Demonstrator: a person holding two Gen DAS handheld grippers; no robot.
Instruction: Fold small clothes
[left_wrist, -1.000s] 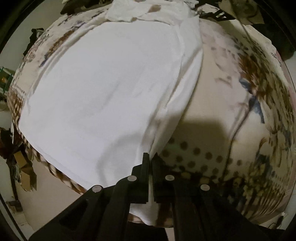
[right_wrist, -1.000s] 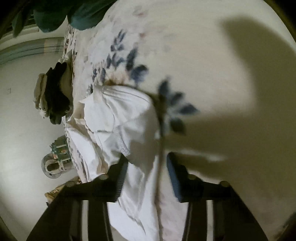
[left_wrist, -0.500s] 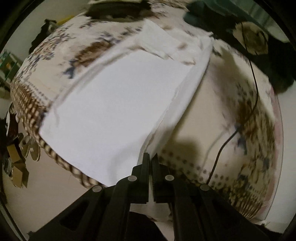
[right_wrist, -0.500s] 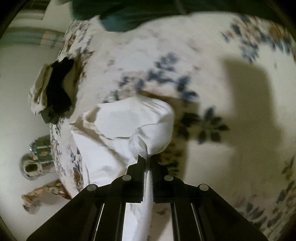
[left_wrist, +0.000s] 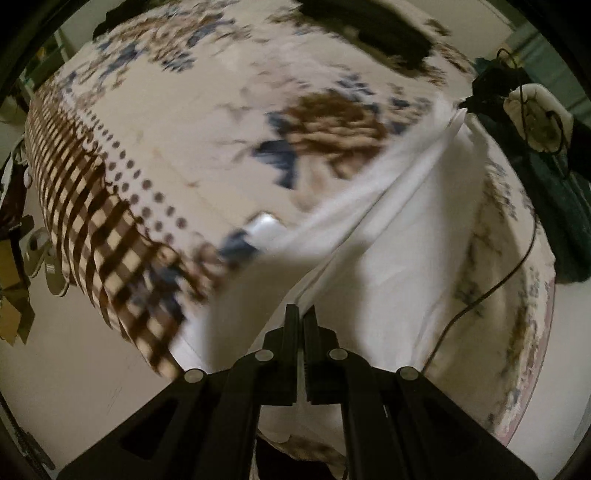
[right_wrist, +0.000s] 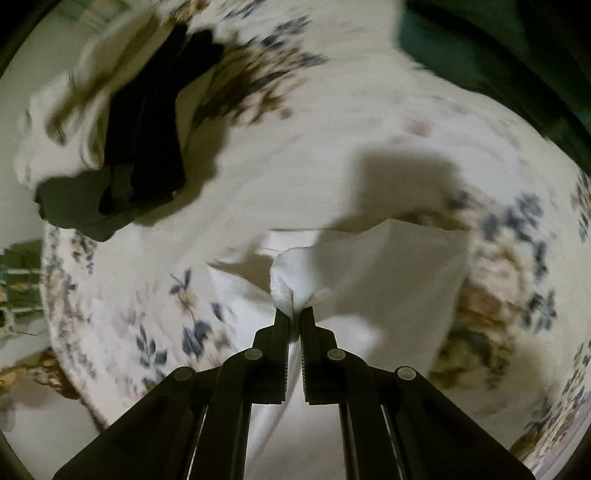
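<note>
A white garment (left_wrist: 399, 236) hangs lifted above a floral bedspread (left_wrist: 184, 122). My left gripper (left_wrist: 301, 314) is shut on one edge of it, and the cloth stretches away from the jaws toward the upper right. My right gripper (right_wrist: 294, 315) is shut on a bunched corner of the same white garment (right_wrist: 369, 269), which drapes down past the jaws. The view is motion-blurred.
A pile of dark clothes (right_wrist: 140, 136) lies on the bedspread (right_wrist: 314, 110) at the left; a dark green cloth (right_wrist: 480, 55) is at the top right. A black cable (left_wrist: 491, 284) crosses the bed's right side. Shoes (left_wrist: 44, 254) sit on the floor at the left.
The right gripper shut on the garment's corner. Both grippers lifted the garment off the bed and swung it across; the bedspread where it lay now shows.
</note>
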